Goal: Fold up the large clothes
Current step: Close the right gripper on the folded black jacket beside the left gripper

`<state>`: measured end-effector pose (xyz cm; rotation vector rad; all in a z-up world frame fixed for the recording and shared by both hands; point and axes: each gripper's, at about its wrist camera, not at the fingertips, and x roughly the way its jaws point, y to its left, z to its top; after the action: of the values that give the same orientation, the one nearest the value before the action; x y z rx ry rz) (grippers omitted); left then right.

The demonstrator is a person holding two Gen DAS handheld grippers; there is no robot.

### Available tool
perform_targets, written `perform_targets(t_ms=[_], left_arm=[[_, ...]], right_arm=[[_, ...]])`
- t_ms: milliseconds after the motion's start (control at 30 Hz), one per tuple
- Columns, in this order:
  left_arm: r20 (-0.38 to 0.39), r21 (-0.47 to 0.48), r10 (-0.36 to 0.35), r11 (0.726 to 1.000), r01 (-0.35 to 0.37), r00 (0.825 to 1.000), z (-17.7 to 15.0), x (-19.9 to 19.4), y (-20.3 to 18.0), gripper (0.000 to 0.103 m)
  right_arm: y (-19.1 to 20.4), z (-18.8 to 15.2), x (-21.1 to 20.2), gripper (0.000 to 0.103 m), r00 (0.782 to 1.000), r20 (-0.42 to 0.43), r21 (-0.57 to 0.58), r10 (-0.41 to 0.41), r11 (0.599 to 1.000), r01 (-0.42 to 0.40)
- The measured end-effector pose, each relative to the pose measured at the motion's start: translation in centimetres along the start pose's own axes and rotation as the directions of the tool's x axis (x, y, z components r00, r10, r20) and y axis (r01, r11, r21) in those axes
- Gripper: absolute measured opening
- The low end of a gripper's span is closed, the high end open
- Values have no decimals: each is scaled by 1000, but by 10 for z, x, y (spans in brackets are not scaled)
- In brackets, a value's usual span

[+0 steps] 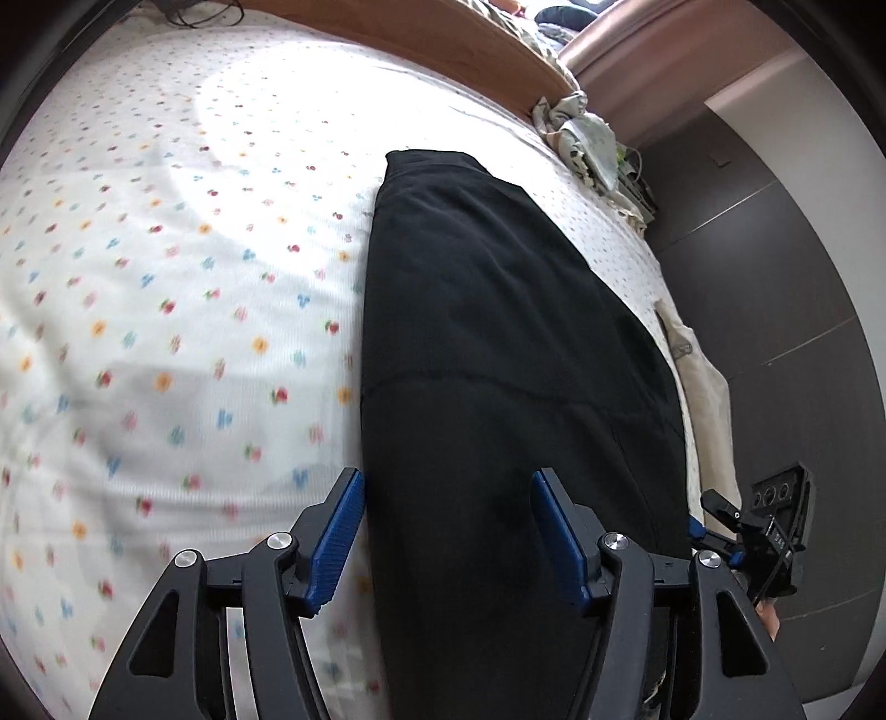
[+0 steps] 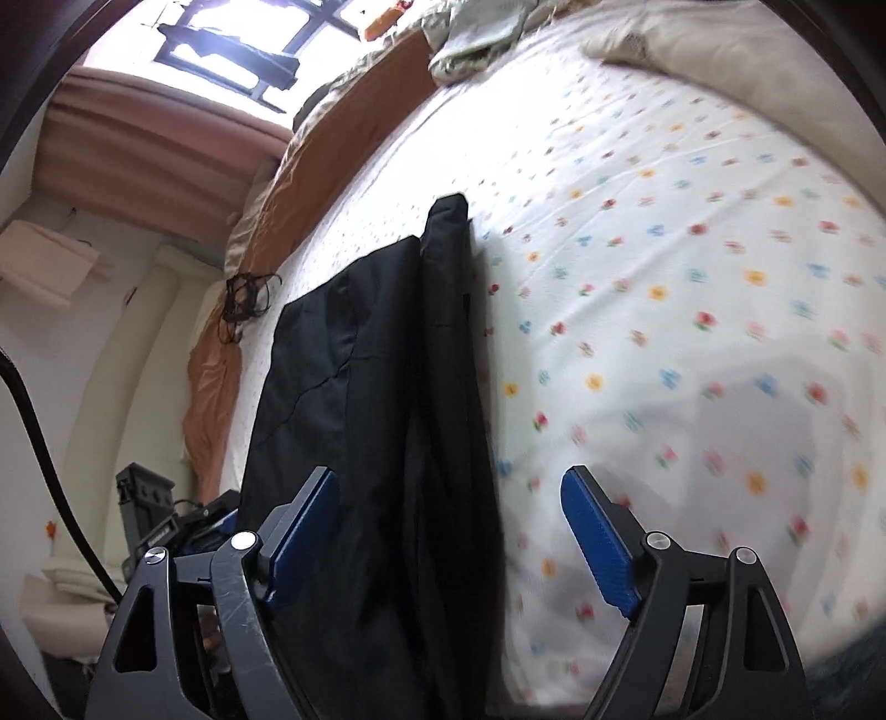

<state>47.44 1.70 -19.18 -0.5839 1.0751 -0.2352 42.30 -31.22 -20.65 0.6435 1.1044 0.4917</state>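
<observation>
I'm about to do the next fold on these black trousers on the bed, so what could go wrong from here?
1. The black garment lies close to the edge of the mattress; a careless pull might drag it off.
2. Both the left gripper and the right gripper are open and hold nothing, so a shallow regrasp could catch only the top layer.
3. The folded layers look uneven, so folding now may lock in a crooked edge.

Daylight from the window [image 2: 232, 33] far ahead of my right tongs blows out the floral bedsheet [image 1: 166, 249]. Nearer my tongs the print smears with motion blur, and both fisheye views curve into dark corners.
</observation>
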Motion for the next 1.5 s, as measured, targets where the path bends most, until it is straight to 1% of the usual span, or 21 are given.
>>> perform_targets(t_ms=[133,300,433,500,667,767,833,867,900,967,1000,1067,1133,1200,1267,1333,1400,1433,1500], left_arm=[[-3,8,-5,1000,5,1000,16,13,4,63],[-3,21,-12,1000,12,1000,37,24,7,63],[1,42,4,999,-4,1000,50,29,3,62],[-1,53,11,999,-11,1000,53,30,-1,59],[12,123,21,992,-22,1000,56,29,-28,59],[8,144,27,989,-28,1000,55,31,-34,59],[-4,136,46,990,-45,999,59,37,-30,59],[-5,125,49,991,-48,999,60,39,-26,59],[-2,109,47,993,-46,999,62,40,-20,59],[5,77,44,996,-44,999,70,44,-11,59],[5,59,38,997,-39,999,73,45,-6,59],[-1,30,12,999,-12,1000,77,48,1,59],[-4,28,13,1000,-13,1000,81,52,2,59],[-4,32,23,999,-23,1000,83,57,1,59],[-12,20,32,999,-32,999,87,63,0,59],[-11,22,44,999,-44,999,88,61,-4,53],[-1,42,50,998,-50,999,87,55,-11,39],[5,50,50,998,-50,999,85,51,-14,36],[21,67,45,997,-46,999,83,41,-22,26]], right_arm=[[0,17,26,83,999,-38,-8,9,1000,-10],[7,40,49,82,997,-68,-25,37,999,-39],[16,55,67,82,992,-104,-33,70,997,-74],[20,60,76,82,989,-121,-35,84,995,-89],[30,72,95,82,982,-158,-44,107,992,-115],[28,77,100,82,978,-162,-31,131,990,-137],[27,80,103,69,981,-153,-28,116,992,-122],[23,81,105,50,983,-153,-20,104,994,-109],[19,82,107,38,980,-156,-1,123,992,-124],[13,82,109,27,975,-156,17,161,987,-160],[10,80,108,24,973,-148,21,175,985,-174],[6,78,106,21,970,-132,34,202,979,-199],[3,77,106,20,969,-123,39,215,977,-212],[4,76,108,20,970,-120,41,212,977,-208],[7,76,107,20,974,-125,34,191,982,-188],[10,74,101,20,978,-128,21,167,986,-166],[15,74,94,17,981,-121,2,153,988,-154],[23,73,89,17,983,-113,-19,148,988,-151],[36,71,76,15,985,-96,-56,145,987,-151]])
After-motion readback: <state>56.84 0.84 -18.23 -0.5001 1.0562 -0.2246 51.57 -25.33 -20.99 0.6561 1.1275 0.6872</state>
